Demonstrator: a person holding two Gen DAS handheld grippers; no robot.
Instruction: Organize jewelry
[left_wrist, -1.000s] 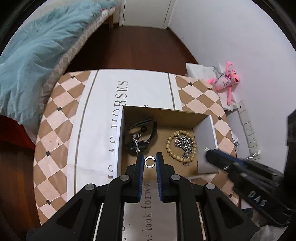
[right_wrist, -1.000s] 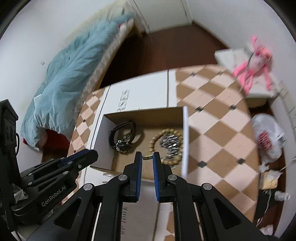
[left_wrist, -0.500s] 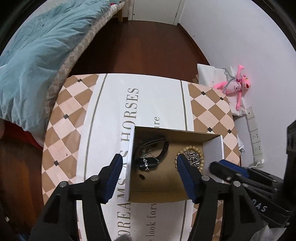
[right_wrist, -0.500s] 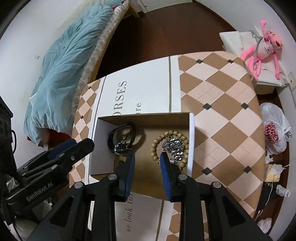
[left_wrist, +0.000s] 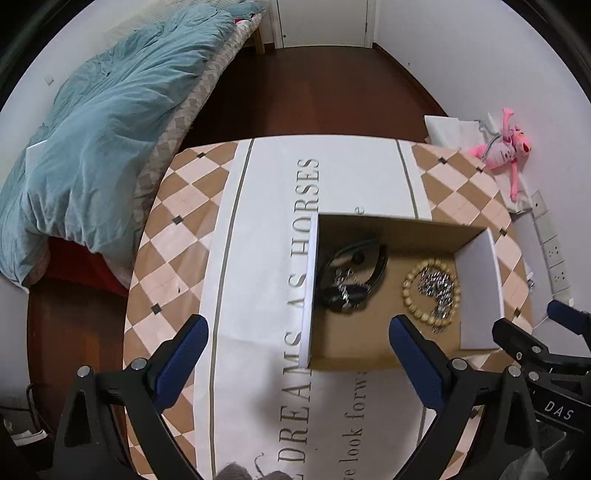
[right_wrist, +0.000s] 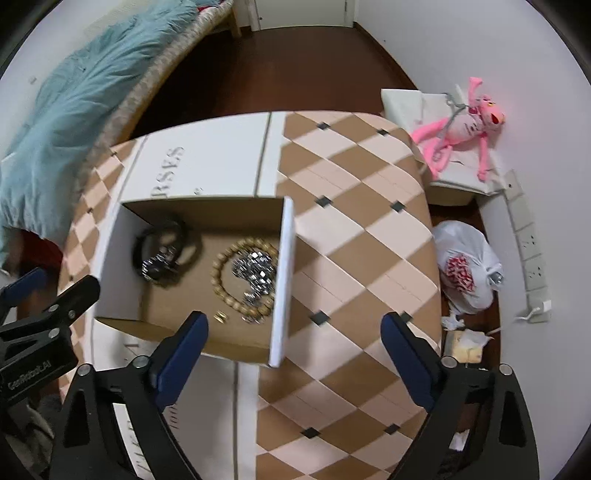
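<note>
The left tongs were spread wide and opening further, with nothing gripped between the blue pads; they hung above the near left wall of the cardboard box. The right tongs were likewise spread and opening, empty, above the near right corner of the same box.

The box stood open on the bench, which was covered by a diamond-patterned cloth with a white lettered strip. Inside, on the box floor, lay a wooden bead bracelet with a silver chain heaped within its ring. A black band with a small silver chain across it lay to the left, apart from the beads. In the right wrist view a small gold-coloured piece lay on the box floor just beside the beads, near the front wall; its kind could not be determined.

A pink plush toy lay beyond the bench, on the right.
</note>
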